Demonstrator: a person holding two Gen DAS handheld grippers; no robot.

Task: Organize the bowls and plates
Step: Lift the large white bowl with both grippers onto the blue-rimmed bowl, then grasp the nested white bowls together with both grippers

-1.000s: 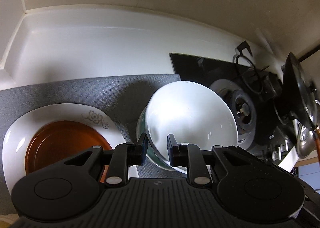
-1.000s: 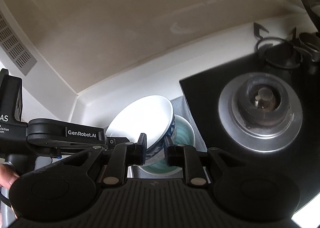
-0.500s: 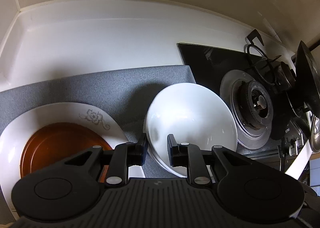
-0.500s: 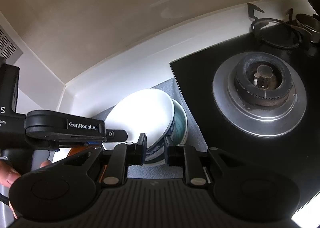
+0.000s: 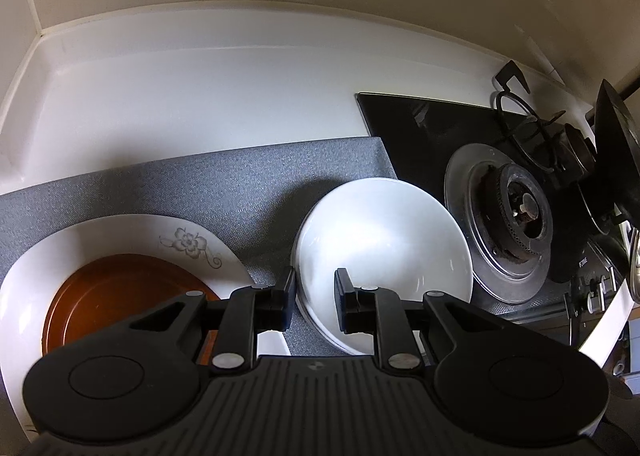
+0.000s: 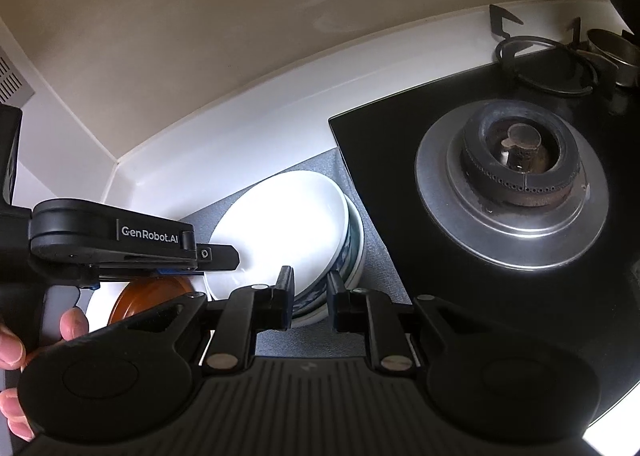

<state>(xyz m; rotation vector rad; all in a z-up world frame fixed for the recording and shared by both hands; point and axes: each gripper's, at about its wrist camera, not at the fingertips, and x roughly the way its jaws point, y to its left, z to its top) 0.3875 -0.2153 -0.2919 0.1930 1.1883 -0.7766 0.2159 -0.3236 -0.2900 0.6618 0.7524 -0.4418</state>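
Note:
A white bowl (image 5: 384, 252) sits nested on other bowls on the grey mat (image 5: 224, 184). In the right wrist view the white bowl (image 6: 280, 224) tops a blue-patterned bowl (image 6: 352, 240). My left gripper (image 5: 315, 296) is open with its jaws astride the white bowl's near rim, not pinching it. My right gripper (image 6: 308, 292) is open just before the stack's near side. The left gripper (image 6: 216, 256) shows from the side there. A white flowered plate (image 5: 132, 240) holds an amber plate (image 5: 116, 296) at left.
A black gas hob (image 6: 516, 192) with a burner (image 5: 516, 212) lies right of the mat. Pans and a lid (image 5: 616, 148) stand at far right. White counter and wall (image 5: 200, 96) run behind. A hand (image 6: 24, 340) holds the left tool.
The white bowl has come down from a tilt onto the bowl stack, hiding the teal bowl beneath. The left gripper's jaws now stand wider around its rim. The right gripper moved in a little.

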